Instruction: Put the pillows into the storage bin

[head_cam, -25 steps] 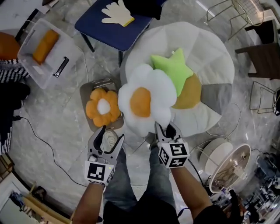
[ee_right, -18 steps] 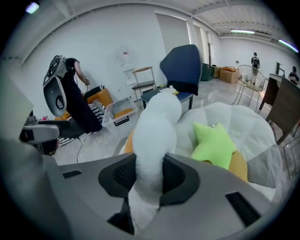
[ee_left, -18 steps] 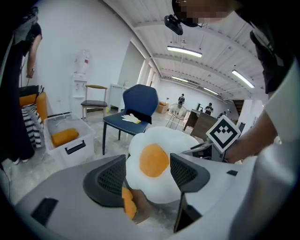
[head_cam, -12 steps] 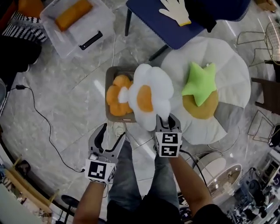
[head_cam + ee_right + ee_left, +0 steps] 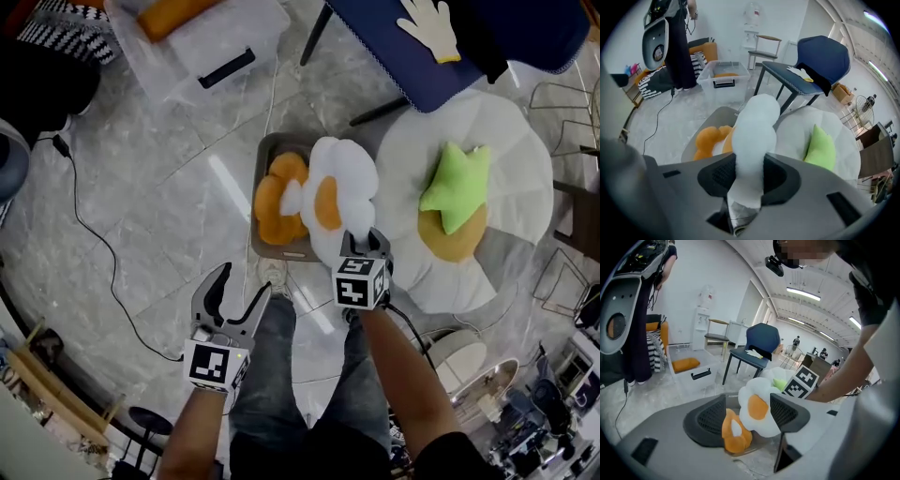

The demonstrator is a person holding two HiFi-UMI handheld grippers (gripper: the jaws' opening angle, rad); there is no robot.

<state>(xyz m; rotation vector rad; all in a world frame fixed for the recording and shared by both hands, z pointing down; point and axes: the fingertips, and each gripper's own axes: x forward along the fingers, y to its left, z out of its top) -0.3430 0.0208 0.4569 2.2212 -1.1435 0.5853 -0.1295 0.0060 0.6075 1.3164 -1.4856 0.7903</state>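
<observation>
Floor (image 5: 169, 216): lying open left of the bin and towards the person, giving free room there.
Beanbag (image 5: 412, 159): sitting just right of the bin and carrying the star pillow (image 5: 457, 186); it is crowding that side along with a chair leg (image 5: 379, 112).
Bin (image 5: 272, 141): sitting ahead of the right gripper and slightly to its left, well ahead of the left gripper.
White pillow (image 5: 339, 197): reaching away from the right gripper, long axis pointing forward, and hanging over the bin's right half.
Orange pillow (image 5: 277, 199): lying in the bin's left half, touching the white pillow.
Right gripper (image 5: 364, 242): pinching the white pillow's near edge, with the jaws beginning to ease apart; it is the nearer one to the bin.
Left gripper (image 5: 242, 286): hanging wide open and empty, low on the left.
</observation>
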